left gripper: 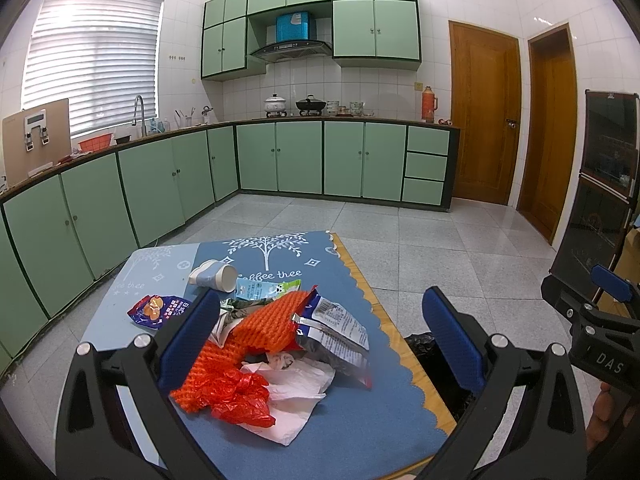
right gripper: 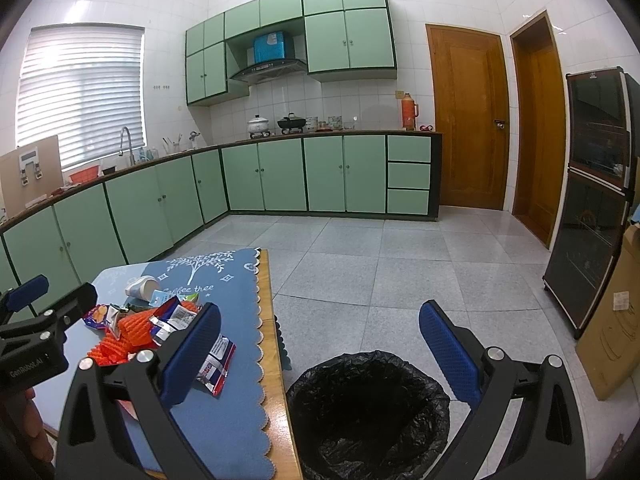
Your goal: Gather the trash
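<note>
A: Status on trash collection?

B: Judging by the layout, barely started. Table (left gripper: 352,436) with the blue mat holds the whole pile. Bin (right gripper: 368,408), black liner, sits on the floor just beside the table's right edge. What shows of its inside looks dark and empty, can't see the bottom.

A: What's in the pile?

B: Big to small: orange foam net (left gripper: 256,328), white tissue (left gripper: 296,392), dark snack bag (left gripper: 336,332), red plastic film (left gripper: 240,396), tipped-over paper cup (left gripper: 214,276), purple wrapper (left gripper: 158,310), green-white packet (left gripper: 266,290). All touching or overlapping mid-table except the cup and the purple wrapper, which sit a bit apart at the far side.

A: So everything is left.

B: As far as I can see, yes. Nothing held.

A: Gripper poses?

B: Left gripper (left gripper: 320,336) is above the near end of the table, aimed forward and down over the pile, jaws spread wide, pile framed between them, no contact that I can tell. Right gripper (right gripper: 320,352) is off the table's right side, above the bin, jaws also spread wide, holding nothing. Its left finger overlaps the snack bag in view, but that's just line of sight.

A: Likely first grab?

B: My guess: left takes the foam net or snack bag, nearest its jaws.
</note>
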`<action>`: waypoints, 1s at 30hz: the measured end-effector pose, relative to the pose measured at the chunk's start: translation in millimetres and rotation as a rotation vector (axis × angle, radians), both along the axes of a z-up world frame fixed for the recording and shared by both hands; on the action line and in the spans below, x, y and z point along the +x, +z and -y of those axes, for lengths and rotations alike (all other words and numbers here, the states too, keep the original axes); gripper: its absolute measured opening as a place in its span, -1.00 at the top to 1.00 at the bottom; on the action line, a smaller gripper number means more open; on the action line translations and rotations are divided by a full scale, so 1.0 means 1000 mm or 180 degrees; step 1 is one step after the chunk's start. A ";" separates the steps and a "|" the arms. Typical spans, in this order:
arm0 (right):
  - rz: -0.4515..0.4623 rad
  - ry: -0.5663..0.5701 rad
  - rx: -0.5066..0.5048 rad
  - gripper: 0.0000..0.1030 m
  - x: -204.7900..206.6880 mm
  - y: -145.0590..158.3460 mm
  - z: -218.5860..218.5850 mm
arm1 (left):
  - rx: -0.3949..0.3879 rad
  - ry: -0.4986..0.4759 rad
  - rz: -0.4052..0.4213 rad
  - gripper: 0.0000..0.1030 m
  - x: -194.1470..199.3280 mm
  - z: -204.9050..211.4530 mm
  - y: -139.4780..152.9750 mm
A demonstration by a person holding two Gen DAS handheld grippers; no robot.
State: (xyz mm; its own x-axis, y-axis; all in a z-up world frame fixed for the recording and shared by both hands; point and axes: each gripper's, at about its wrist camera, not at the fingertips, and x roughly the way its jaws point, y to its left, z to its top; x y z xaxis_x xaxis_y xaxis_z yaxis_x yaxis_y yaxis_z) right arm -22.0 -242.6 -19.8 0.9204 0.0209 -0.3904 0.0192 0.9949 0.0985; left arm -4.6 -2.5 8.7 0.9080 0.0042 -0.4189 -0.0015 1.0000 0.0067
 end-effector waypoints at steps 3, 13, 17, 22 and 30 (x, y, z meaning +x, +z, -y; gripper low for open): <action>0.0000 0.0002 -0.0002 -0.88 0.000 -0.001 -0.001 | 0.0014 -0.0002 -0.0002 -0.90 0.001 -0.001 -0.004; -0.0007 0.0008 -0.0003 -0.88 0.000 -0.002 -0.003 | 0.0011 0.0001 -0.0002 -0.90 0.000 -0.003 -0.001; -0.0009 0.0006 -0.0005 -0.88 0.000 -0.003 -0.004 | 0.0012 -0.0001 -0.0002 -0.90 0.000 -0.003 -0.001; -0.0010 0.0008 -0.0005 -0.88 0.000 -0.003 -0.004 | 0.0011 0.0001 -0.0001 -0.90 0.000 -0.003 -0.001; -0.0013 0.0007 -0.0003 -0.88 0.001 -0.003 -0.004 | 0.0011 0.0003 -0.0001 -0.90 0.000 -0.003 -0.001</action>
